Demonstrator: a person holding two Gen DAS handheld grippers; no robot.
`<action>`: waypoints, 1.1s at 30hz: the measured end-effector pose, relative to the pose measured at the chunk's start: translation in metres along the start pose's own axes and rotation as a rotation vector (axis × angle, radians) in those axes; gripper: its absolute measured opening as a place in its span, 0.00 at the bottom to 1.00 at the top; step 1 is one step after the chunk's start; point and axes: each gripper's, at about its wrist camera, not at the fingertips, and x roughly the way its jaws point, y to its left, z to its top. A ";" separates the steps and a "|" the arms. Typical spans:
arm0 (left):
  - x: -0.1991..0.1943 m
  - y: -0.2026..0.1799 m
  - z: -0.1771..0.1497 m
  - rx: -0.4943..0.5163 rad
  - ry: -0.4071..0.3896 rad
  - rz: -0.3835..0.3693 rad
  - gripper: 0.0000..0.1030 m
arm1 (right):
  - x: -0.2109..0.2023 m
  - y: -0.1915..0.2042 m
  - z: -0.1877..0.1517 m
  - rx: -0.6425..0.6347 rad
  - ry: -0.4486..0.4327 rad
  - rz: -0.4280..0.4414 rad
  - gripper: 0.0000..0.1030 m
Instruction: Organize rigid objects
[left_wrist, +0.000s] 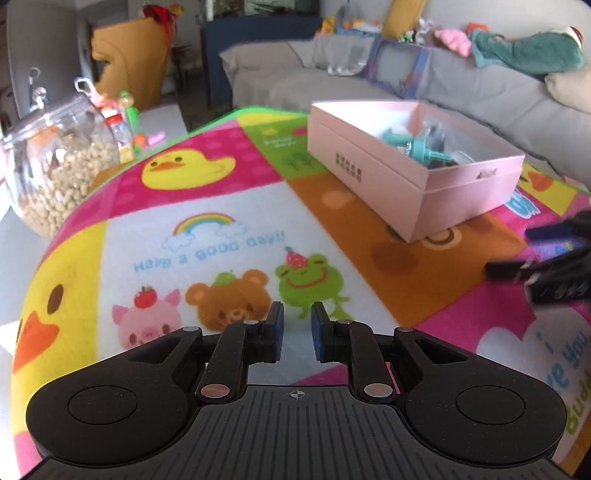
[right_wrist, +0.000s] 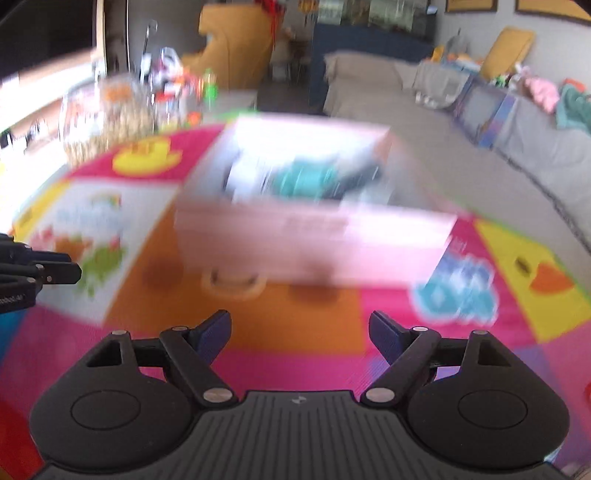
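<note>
Left wrist view showed a cartoon-printed play mat (left_wrist: 207, 229) covering nearly the whole field, with a grey sofa (left_wrist: 480, 92) beyond it from about twelve to two o'clock. At roughly one o'clock on the mat sat the pink box (left_wrist: 406, 184), open-topped, already holding a teal plastic piece (left_wrist: 417, 147) and some darker items too small to name. At ten o'clock, off the mat's edge, stood a glass jar (left_wrist: 55, 162) filled with pale pellets, and small bottles clustered just beside it. The left gripper (left_wrist: 297, 332) hung low over the mat at six o'clock, its jaws narrowed to a slim gap with nothing between them. The right gripper (right_wrist: 301, 332) showed in its own heavily blurred view with jaws spread wide and empty, the box dead ahead at twelve o'clock; its tip also edged into the left view at three o'clock. Judging by the layout, the sorting looked well advanced, perhaps finished: rigid pieces lay inside the box, and no loose item was visible on the mat in either view. Whether anything remained outside the frames, or the clutter by the jar belonged to the job, could not be told.
</note>
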 end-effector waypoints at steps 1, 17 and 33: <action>0.000 -0.003 -0.002 -0.002 -0.005 -0.009 0.17 | 0.000 0.001 -0.002 0.022 -0.029 -0.008 0.82; 0.016 -0.051 0.001 -0.149 -0.098 0.013 0.84 | 0.018 -0.020 -0.002 0.082 -0.050 0.007 1.00; 0.025 -0.058 0.006 -0.131 -0.088 0.131 0.84 | 0.017 -0.021 -0.014 0.136 -0.135 -0.046 1.00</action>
